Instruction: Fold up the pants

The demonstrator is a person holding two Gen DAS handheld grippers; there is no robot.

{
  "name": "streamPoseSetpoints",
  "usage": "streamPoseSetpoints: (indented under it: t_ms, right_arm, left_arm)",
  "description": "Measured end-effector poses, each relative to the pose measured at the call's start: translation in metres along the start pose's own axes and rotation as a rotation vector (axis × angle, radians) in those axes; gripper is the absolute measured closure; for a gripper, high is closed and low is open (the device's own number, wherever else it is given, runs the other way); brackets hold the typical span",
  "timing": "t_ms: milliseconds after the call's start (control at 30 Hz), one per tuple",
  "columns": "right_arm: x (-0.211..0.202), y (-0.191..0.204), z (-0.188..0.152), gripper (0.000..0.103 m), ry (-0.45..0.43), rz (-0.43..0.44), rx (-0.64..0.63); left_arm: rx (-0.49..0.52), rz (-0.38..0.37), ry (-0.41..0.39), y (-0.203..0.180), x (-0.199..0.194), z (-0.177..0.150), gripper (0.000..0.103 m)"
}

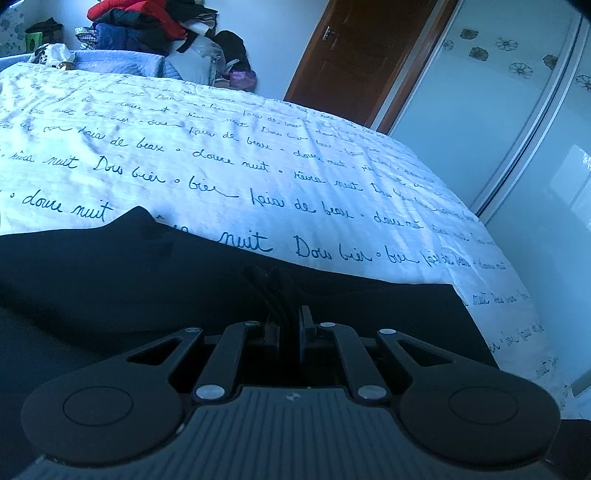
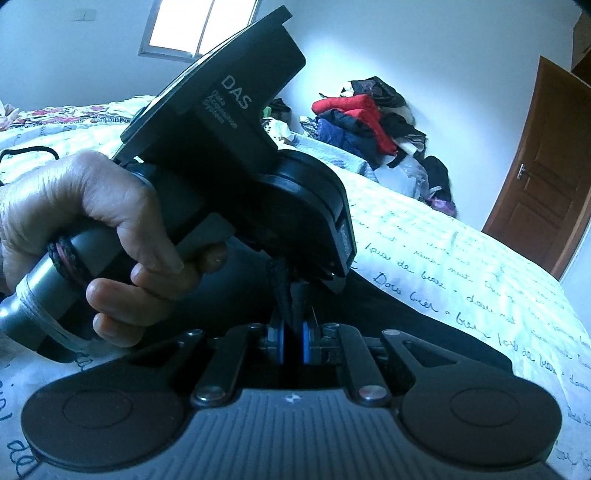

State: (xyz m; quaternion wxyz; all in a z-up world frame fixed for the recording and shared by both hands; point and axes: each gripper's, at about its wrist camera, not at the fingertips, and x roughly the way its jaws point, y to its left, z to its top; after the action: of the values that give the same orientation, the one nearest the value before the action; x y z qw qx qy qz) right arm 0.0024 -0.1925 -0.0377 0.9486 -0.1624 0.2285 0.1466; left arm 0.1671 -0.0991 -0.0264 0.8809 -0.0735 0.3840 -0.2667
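Pants (image 1: 147, 280) lie flat across the bed (image 1: 258, 166), long axis crosswise. You hold both tools narrow, left tool (image 1: 290, 325) and right tool (image 2: 291, 341) pinching one edge together.

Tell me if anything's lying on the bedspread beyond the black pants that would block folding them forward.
Nothing visible does. Both the left gripper and right gripper pinch the black pants, and the bedspread ahead is bare up to the clothes pile at the far end.

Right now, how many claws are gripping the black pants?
2. The left claw and the right claw each pinch the black pants, close together on the bed.
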Motion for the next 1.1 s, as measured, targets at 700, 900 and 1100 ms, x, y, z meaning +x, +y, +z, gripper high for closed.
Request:
streamPoseSetpoints:
  t_ms: [700, 900, 1100]
  right_arm:
    - [0.010, 0.001, 0.003, 0.093, 0.009, 0.049, -0.031]
    - [0.013, 0.002, 0.004, 0.094, 0.027, 0.054, -0.045]
    - [0.017, -0.001, 0.005, 0.093, 0.043, 0.054, -0.056]
  left_arm:
    - [0.009, 0.065, -0.013, 0.017, -0.012, -0.003, 0.089]
    - [0.027, 0.082, -0.017, 0.020, -0.015, -0.006, 0.088]
    - [0.013, 0.078, -0.011, 0.024, -0.014, -0.008, 0.088]
